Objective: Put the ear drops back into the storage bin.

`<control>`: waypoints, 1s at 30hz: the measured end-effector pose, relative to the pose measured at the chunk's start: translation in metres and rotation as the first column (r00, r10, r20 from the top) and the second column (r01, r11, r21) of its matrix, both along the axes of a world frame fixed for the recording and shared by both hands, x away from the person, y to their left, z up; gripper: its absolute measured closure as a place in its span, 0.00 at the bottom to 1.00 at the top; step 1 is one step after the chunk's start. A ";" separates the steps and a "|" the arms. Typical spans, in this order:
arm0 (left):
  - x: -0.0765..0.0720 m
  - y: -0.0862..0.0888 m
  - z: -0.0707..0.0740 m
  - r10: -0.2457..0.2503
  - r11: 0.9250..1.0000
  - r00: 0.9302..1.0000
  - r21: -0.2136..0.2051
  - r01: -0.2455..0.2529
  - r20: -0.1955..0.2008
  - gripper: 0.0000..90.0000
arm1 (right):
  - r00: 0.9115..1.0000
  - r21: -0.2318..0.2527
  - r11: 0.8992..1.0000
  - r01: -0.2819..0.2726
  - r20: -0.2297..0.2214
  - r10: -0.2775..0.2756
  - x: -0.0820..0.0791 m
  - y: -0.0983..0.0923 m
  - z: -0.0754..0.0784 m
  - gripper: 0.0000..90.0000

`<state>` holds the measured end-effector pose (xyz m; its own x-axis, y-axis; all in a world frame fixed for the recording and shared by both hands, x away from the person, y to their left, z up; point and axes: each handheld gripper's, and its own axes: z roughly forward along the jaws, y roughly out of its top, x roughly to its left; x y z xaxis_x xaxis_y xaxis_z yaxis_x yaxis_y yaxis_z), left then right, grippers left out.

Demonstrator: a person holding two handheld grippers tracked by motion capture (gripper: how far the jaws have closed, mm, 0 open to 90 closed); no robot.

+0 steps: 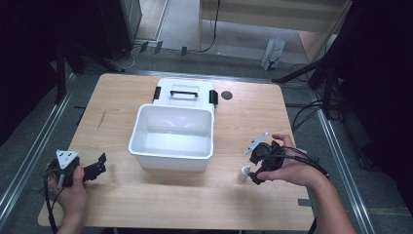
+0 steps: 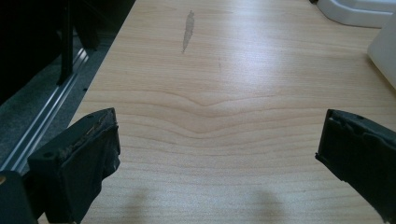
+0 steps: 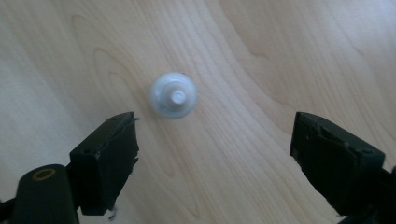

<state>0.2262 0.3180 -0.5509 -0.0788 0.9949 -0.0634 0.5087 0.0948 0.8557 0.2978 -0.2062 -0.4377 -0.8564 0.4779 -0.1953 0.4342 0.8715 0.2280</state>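
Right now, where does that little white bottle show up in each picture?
High view: small white bottle stands on the table, lower right, beside the right hand-held gripper.
Left gripper view: not in it.
Right gripper view: centre, seen from above.
Shared landmark: the wooden tabletop.

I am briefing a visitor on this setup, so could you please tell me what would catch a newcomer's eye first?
The open white bin at the table's middle stands out first, its lid with black latches lying behind it. Next comes the small white bottle standing near the front right, with the right hand-held gripper poised above it, jaws open.
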 end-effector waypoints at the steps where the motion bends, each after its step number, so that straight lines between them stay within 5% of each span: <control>1: 0.000 0.000 0.000 0.000 1.000 1.000 0.000 0.000 0.000 0.00 | 1.000 0.000 1.000 0.000 0.000 0.000 0.000 0.000 0.000 0.17; 8: 0.000 0.000 0.000 0.003 1.000 1.000 -0.003 -0.003 -0.004 0.00 | 0.997 -0.033 0.999 -0.029 -0.071 0.027 0.001 0.018 -0.006 0.29; 11: 0.000 0.000 0.000 0.003 1.000 1.000 -0.002 -0.003 -0.003 0.00 | 0.995 -0.046 0.997 -0.063 -0.078 0.060 -0.001 0.024 -0.009 0.48; 19: 0.001 -0.001 0.000 -0.002 1.000 1.000 -0.001 0.002 -0.001 0.00 | 0.992 -0.074 0.993 -0.094 -0.090 0.087 0.004 0.026 -0.012 0.72; 30: 0.001 -0.001 0.000 -0.001 1.000 1.000 -0.003 0.001 0.000 0.00 | 0.987 -0.091 0.991 -0.099 -0.139 0.086 0.008 0.029 -0.015 0.79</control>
